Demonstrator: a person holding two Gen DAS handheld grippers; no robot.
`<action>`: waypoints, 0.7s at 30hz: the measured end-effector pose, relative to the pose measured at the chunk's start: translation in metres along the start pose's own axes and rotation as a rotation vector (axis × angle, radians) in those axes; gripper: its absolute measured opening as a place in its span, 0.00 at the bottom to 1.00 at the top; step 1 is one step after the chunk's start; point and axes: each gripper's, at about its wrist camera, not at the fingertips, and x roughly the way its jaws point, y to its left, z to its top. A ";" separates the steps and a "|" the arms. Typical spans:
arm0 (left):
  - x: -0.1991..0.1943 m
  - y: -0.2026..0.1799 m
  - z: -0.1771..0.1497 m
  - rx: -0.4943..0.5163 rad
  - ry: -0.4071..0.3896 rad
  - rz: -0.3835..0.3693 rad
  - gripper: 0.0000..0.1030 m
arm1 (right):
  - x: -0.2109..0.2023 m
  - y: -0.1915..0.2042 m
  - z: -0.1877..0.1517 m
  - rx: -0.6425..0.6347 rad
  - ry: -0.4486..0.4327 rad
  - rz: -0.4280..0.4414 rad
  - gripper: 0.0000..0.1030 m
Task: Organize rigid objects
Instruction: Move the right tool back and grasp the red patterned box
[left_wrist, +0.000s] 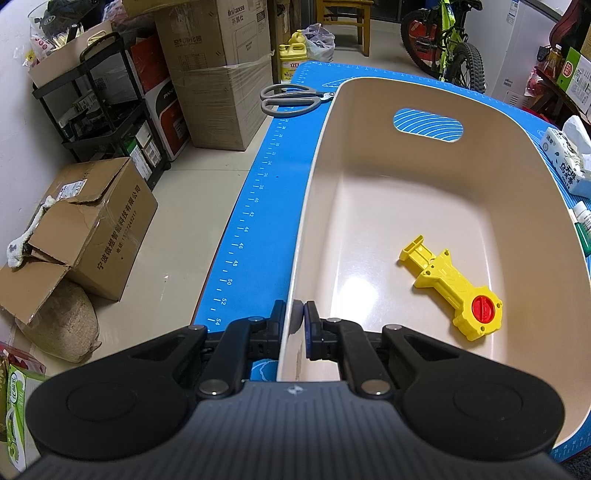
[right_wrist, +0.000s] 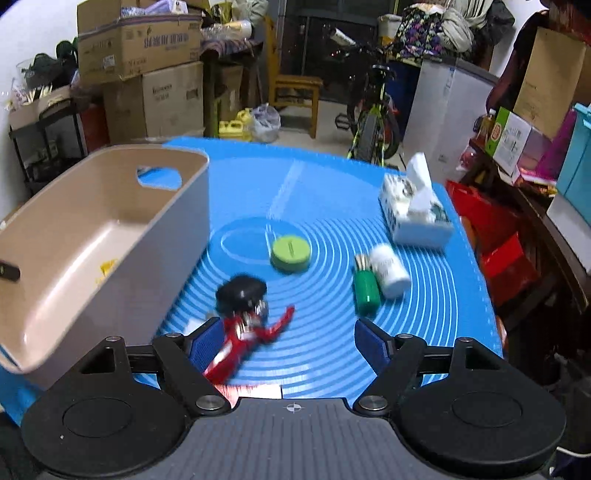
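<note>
A beige bin (left_wrist: 424, 206) stands on the blue mat (left_wrist: 258, 192). My left gripper (left_wrist: 297, 319) is shut on the bin's near rim. A yellow toy launcher with a red knob (left_wrist: 454, 288) lies inside the bin. In the right wrist view the bin (right_wrist: 110, 229) is at the left. My right gripper (right_wrist: 291, 343) is open just above the mat. A red toy figure (right_wrist: 247, 339) lies by its left finger, beside a black toy (right_wrist: 242, 291). A green round lid (right_wrist: 290, 254), a green bottle (right_wrist: 365, 288) and a white bottle (right_wrist: 389, 271) lie farther out.
Grey scissors (left_wrist: 291, 99) lie at the mat's far left edge. A tissue box (right_wrist: 415, 210) stands at the far right of the mat. Cardboard boxes (left_wrist: 221, 74), a black rack (left_wrist: 107, 103) and a bicycle (right_wrist: 373, 122) surround the table.
</note>
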 end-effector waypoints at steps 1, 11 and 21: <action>0.000 0.000 0.000 0.000 0.000 0.000 0.12 | 0.000 -0.001 -0.006 0.003 0.008 0.001 0.79; 0.000 0.000 0.000 0.000 0.000 0.001 0.12 | 0.005 0.001 -0.039 0.006 0.083 0.037 0.79; -0.001 0.000 0.000 0.001 0.000 0.002 0.12 | 0.016 0.013 -0.054 -0.007 0.130 0.075 0.79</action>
